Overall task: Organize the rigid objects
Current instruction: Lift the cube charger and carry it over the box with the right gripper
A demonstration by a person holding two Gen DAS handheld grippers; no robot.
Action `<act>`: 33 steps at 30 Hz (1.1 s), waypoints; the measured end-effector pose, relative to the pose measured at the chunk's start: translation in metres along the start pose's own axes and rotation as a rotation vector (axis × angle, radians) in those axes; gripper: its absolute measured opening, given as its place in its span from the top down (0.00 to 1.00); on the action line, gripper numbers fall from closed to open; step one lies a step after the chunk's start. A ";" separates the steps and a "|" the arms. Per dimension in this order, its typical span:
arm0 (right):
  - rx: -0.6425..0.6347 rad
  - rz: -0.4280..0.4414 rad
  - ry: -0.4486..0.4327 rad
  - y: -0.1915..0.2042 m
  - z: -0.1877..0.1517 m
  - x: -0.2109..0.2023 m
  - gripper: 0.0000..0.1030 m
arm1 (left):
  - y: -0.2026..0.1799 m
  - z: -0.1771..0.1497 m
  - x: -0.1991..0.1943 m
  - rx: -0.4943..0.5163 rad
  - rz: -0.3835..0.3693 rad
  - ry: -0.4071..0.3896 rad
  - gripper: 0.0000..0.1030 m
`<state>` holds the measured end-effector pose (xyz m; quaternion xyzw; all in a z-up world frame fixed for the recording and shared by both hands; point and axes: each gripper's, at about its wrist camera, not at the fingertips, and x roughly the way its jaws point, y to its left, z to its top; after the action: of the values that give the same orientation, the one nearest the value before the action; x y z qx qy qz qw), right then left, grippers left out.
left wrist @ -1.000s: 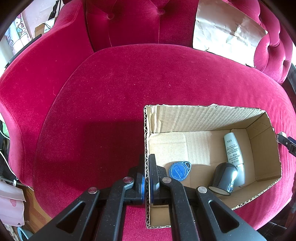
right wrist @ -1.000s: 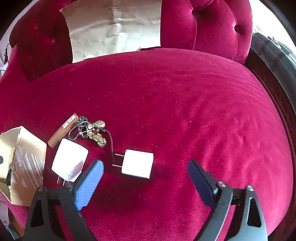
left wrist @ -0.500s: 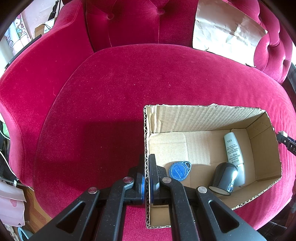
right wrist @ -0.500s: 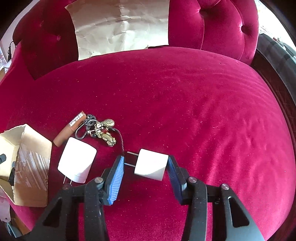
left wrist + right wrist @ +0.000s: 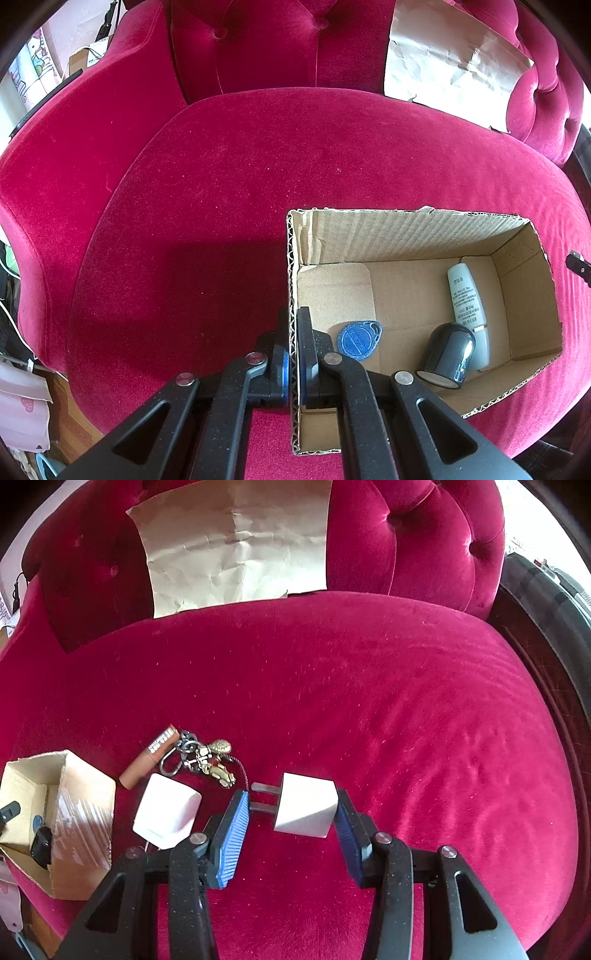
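My left gripper (image 5: 293,332) is shut on the left wall of an open cardboard box (image 5: 406,229) on the red sofa seat. Inside the box lie a blue key fob (image 5: 358,339), a dark glossy cap (image 5: 448,354) and a white tube (image 5: 467,306). My right gripper (image 5: 291,805) is closed around a white plug adapter (image 5: 306,805); the right pad touches its side, the left pad is at its prongs. A second white adapter (image 5: 166,816), a keyring with charms (image 5: 207,757) and a brown stick (image 5: 147,762) lie to its left. The box also shows in the right wrist view (image 5: 81,812).
The red velvet sofa seat (image 5: 369,701) has a tufted backrest behind. A crumpled sheet of paper (image 5: 236,542) leans on the backrest. The seat's front edge drops off near both grippers. Clutter stands beyond the left armrest (image 5: 44,74).
My right gripper has moved forward over the white plug adapter and narrowed its jaws from wide open to closed around it. My left gripper and the box have not moved.
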<state>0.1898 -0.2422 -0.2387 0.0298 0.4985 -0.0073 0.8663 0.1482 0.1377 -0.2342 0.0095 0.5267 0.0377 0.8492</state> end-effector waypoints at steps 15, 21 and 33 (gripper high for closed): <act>-0.022 0.009 -0.111 0.023 0.013 -0.053 0.52 | 0.000 0.000 0.000 -0.002 -0.001 0.000 0.97; -0.046 0.044 -0.156 0.042 0.017 -0.072 0.52 | 0.000 0.000 0.000 -0.001 -0.001 0.000 0.97; -0.118 0.144 -0.182 0.093 0.022 -0.090 0.52 | 0.000 0.000 0.000 -0.001 -0.002 -0.001 0.97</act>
<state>0.1677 -0.1522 -0.1457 0.0137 0.4141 0.0818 0.9064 0.1477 0.1376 -0.2341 0.0088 0.5264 0.0373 0.8494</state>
